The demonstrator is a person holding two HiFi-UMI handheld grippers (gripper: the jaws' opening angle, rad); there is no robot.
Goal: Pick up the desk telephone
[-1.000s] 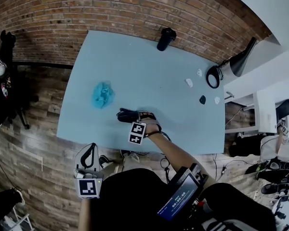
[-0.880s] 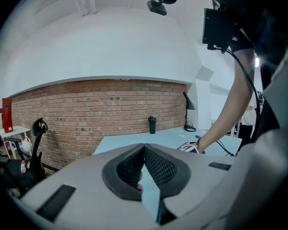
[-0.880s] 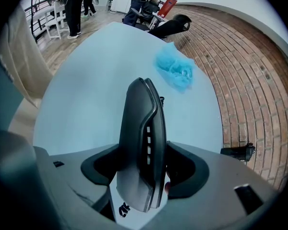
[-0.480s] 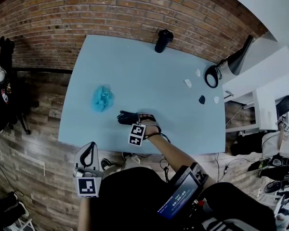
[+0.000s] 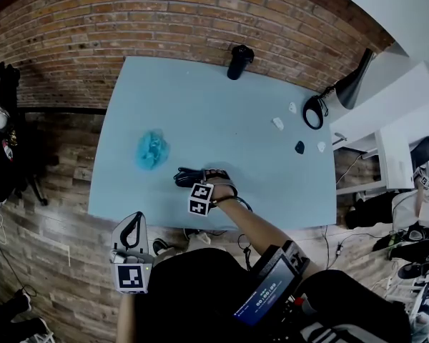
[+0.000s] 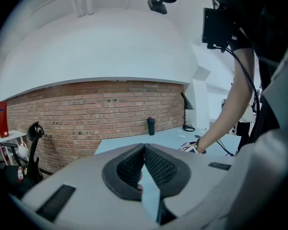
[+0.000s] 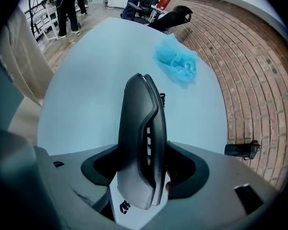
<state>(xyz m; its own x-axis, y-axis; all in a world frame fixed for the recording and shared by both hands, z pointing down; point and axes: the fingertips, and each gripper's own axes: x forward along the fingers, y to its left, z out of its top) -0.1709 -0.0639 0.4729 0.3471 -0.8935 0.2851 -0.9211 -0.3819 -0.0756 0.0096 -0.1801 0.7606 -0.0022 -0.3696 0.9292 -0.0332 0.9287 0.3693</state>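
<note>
Jaws of the right hand-held gripper (image 7: 143, 174) are clamped on either flank of the dark grey handset (image 7: 141, 128) of the desk telephone, which stands on edge between them with its coiled cord (image 7: 119, 206) trailing under the near end. Over the last second almost nothing has shifted. The grip sits at the same spot at the near middle of the pale blue desk (image 5: 200, 98), and the handset has kept its line towards 9 o'clock. That suggests the hold is settled and the lift is only starting, if it has started at all. Whether the handset is clear of the surface cannot be told, and no telephone base shows.

The left hand-held gripper (image 6: 144, 148) has its jaws together on nothing. It has stayed off the near edge of the desk, at about 7 o'clock from the right one.

Nearest neighbour is a crumpled blue cloth (image 5: 151, 148) at 10 o'clock, apart from the handset. A black bottle (image 5: 237, 61) stands upright at the far edge, about 12 o'clock. At 2 o'clock a black lamp (image 5: 337, 93) sits with small white and dark bits (image 5: 279, 123) near it. Nothing stands over the handset; the cord looks like the only likely snag.
</note>
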